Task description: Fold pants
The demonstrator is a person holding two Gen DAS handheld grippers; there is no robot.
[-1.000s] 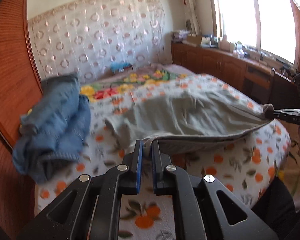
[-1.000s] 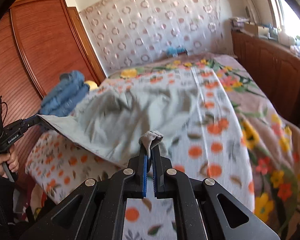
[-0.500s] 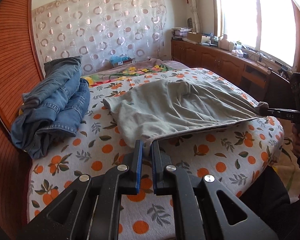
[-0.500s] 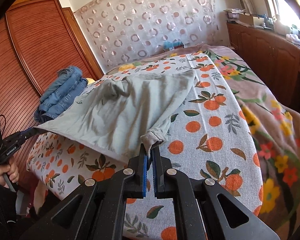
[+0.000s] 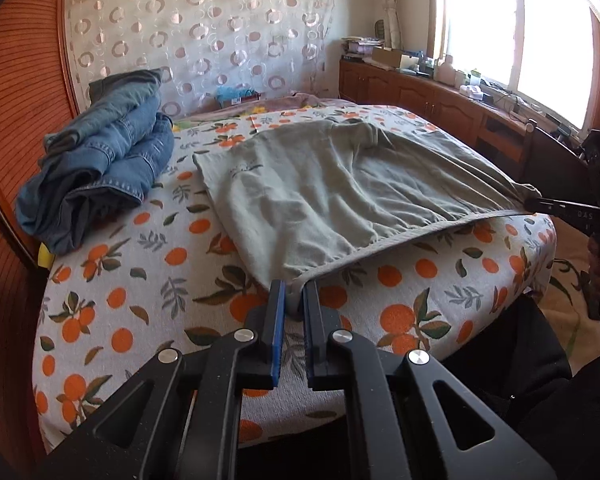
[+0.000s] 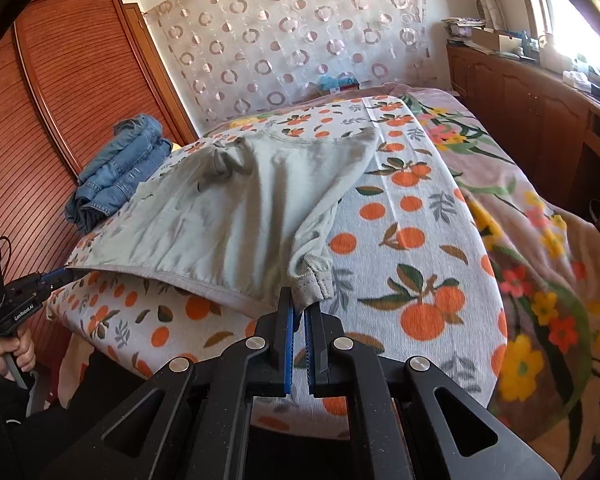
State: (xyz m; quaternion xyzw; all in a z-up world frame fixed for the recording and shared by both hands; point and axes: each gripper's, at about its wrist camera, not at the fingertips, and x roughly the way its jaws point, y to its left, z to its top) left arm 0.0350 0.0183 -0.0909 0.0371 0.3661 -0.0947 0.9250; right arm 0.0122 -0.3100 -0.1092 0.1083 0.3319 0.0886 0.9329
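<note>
Pale grey-green pants (image 5: 320, 196) lie spread across the orange-print bed cover (image 5: 148, 264), their near hem lifted off it. My left gripper (image 5: 294, 286) is shut on the hem's left corner. My right gripper (image 6: 300, 300) is shut on the bunched right corner of the same pants (image 6: 236, 208). The hem stretches taut between the two grips, just above the bed's near edge. In the left wrist view the right gripper (image 5: 540, 204) shows at the far right; in the right wrist view the left gripper (image 6: 66, 274) shows at the far left, held by a hand (image 6: 12, 354).
A pile of blue jeans (image 5: 100, 160) sits at the bed's back left, against the wooden slatted wardrobe (image 6: 60, 100). A floral blanket (image 6: 540, 240) covers the bed's right side. Wooden cabinets (image 5: 440, 108) with clutter run under the window.
Both grippers have drawn back toward the bed's near edge and a little lower with the hem; the pants have settled flatter on the cover and lie closer to the edge.
</note>
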